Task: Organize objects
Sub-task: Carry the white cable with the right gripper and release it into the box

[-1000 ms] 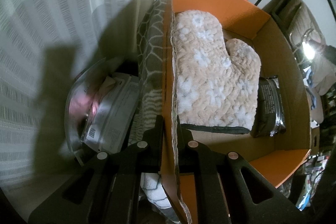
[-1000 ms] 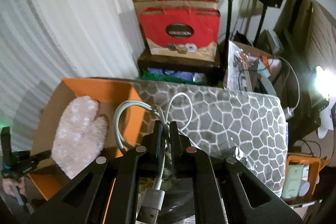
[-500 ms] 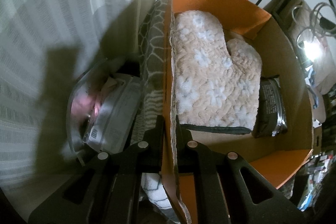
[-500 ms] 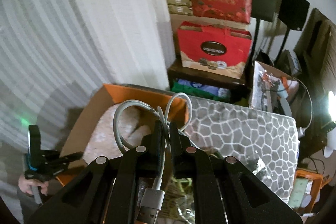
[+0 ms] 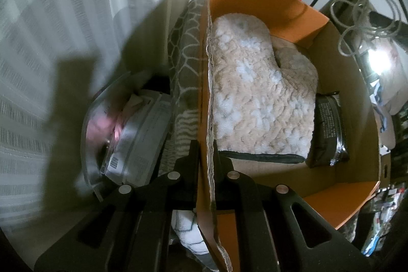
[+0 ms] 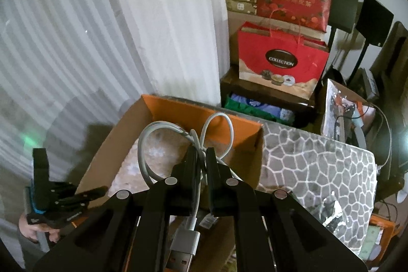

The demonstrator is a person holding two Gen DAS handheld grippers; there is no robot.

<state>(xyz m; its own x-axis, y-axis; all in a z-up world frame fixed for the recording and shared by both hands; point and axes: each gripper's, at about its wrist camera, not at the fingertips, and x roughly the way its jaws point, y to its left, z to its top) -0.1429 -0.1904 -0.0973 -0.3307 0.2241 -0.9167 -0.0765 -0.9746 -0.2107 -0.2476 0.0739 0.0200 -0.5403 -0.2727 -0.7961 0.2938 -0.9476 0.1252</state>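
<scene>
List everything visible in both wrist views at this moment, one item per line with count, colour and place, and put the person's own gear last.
cardboard box: one, orange outside and brown inside, open, on the patterned cushion
fluffy mitt: one, beige and white, lying in the box
dark packet: one, black, in the box beside the mitt
cushion: one, grey with pale web pattern, under and beside the box
red gift bags: two, stacked behind the cushion
clear tub: one, holding papers, beside the curtain
curtain: white, behind the box
cable: one, white, coiled, USB plug hanging down
left gripper: black, clamped on the box's wall
right gripper: black, shut on the cable, over the box
</scene>
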